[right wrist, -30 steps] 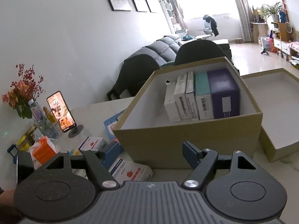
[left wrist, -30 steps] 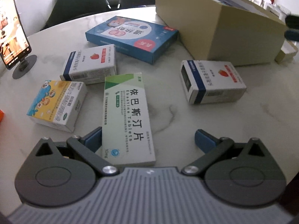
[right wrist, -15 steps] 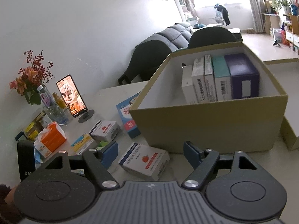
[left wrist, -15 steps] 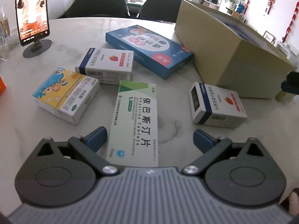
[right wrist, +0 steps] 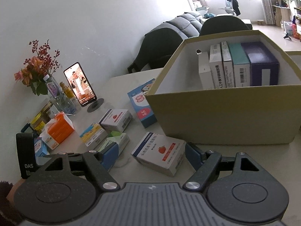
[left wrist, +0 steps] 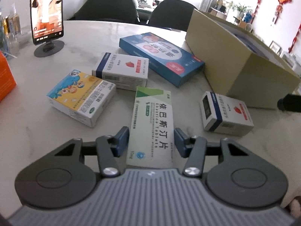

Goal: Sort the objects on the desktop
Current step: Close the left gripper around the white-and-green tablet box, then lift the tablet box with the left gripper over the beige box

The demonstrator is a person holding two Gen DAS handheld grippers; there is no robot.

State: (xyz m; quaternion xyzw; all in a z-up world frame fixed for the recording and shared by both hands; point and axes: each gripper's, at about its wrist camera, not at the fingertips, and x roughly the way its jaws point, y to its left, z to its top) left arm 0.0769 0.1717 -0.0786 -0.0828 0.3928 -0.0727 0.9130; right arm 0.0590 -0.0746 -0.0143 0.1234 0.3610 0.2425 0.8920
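The left gripper (left wrist: 151, 138), jaws just narrowed, brackets the Ebastine tablet box (left wrist: 152, 124), whose long axis runs straight ahead toward the cardboard box (left wrist: 237, 71); contact uncertain.

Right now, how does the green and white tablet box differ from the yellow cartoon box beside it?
The green and white tablet box is flat and long; the yellow cartoon box is thicker and shorter. The tablet box lies between the left gripper fingers, whose jaws have just been closing; the cartoon box lies free, outside them. Both lie flat on the marble table.
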